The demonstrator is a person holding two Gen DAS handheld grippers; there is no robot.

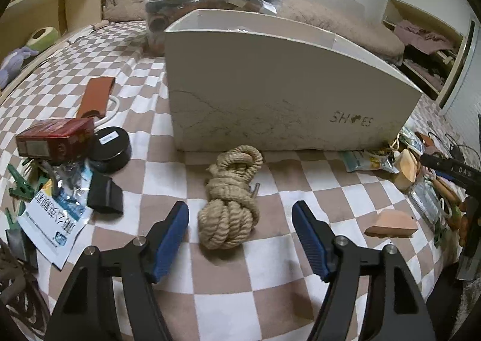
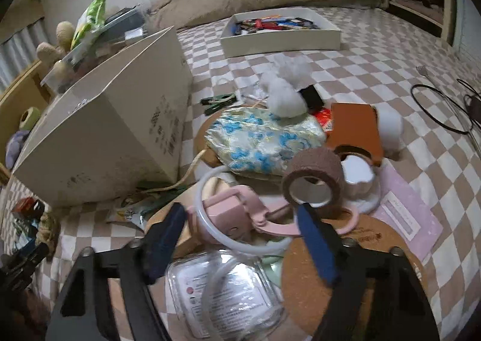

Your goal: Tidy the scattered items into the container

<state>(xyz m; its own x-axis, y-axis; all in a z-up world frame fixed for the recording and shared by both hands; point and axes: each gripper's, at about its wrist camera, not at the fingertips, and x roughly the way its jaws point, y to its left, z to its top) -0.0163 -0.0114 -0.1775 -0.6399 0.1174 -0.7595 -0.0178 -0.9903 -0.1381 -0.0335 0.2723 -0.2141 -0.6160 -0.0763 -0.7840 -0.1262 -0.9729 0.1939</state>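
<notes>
Both sets of jaws stand apart and hold nothing. Going left to right on the checked bedspread [image 1: 240,305]: a red carton [image 1: 55,135], a black tin [image 1: 111,147] and a printed packet [image 1: 57,217] lie in a heap, well apart from the left gripper [image 1: 240,234]. That gripper hangs over a knotted rope bundle [image 1: 231,199], which sits between its fingers and just in front of the white shoe box [image 1: 270,94], the likely container. Further right, the right gripper [image 2: 243,239] hovers over a pink clamp [image 2: 240,211] threaded by a white ring [image 2: 228,245], beside a brown tape roll [image 2: 312,181].

Risks, as I judge them: the rope is lumpy and may slip or unravel from a shallow pinch; the ring could drag neighbouring clutter along with the clamp.
</notes>
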